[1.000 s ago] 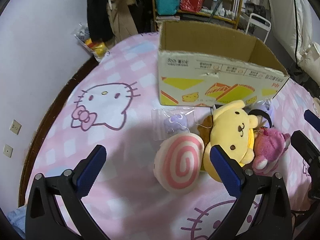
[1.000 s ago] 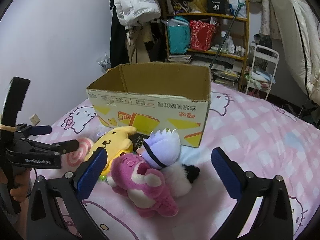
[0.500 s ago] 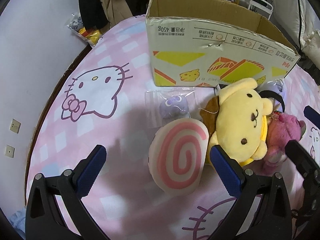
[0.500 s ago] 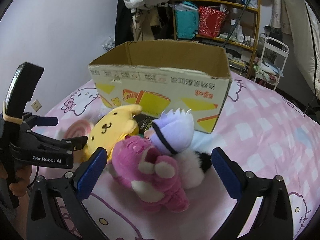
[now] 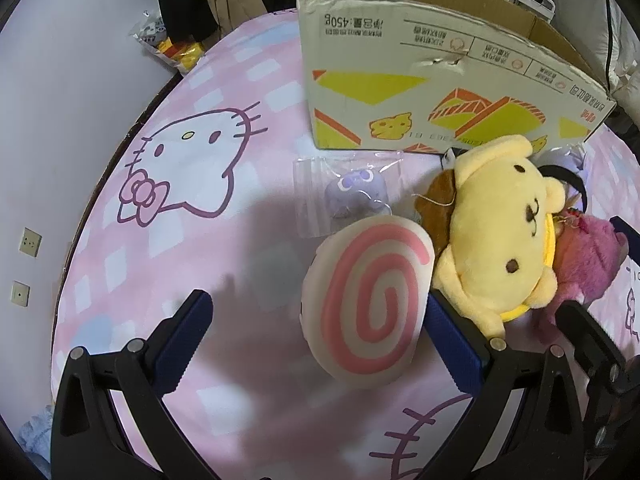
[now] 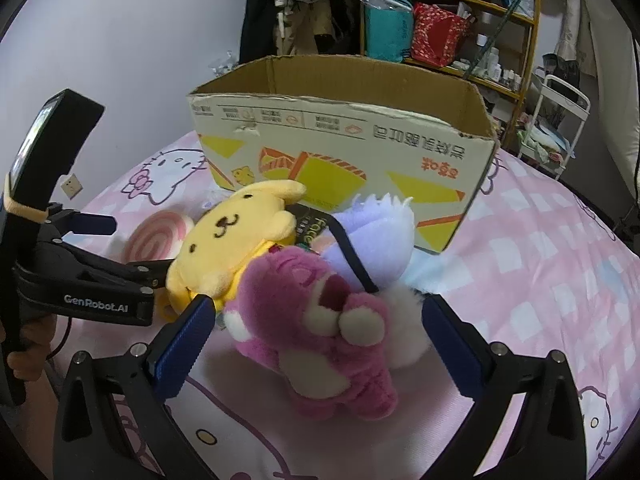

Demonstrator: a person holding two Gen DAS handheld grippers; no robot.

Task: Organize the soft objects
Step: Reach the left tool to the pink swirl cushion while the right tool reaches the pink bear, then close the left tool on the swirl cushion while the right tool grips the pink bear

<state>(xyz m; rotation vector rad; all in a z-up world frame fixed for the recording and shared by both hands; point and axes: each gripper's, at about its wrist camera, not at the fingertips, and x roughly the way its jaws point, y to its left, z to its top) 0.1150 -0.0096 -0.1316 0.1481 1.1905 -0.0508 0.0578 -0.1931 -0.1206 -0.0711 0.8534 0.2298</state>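
**Both tongs wide open over the plush pile**

Left tongs [image 5: 316, 328] are spread wide, gripping nothing, with the pink swirl cushion [image 5: 366, 304] sitting between the tips, closer to the right one. Right tongs [image 6: 316, 330] are just as open and empty, straddling the pink bear [image 6: 324, 328]. The yellow dog plush [image 5: 504, 236] leans against the cushion and the bear, and a purple plush [image 6: 372, 236] is tucked behind the bear. A small purple toy in a clear bag [image 5: 356, 196] lies just beyond the cushion. Everything's on the pink cat-print bed [image 5: 192, 168], right in front of the open cardboard box [image 6: 344, 136]. Cluttered shelf [image 6: 460, 28] in the back.
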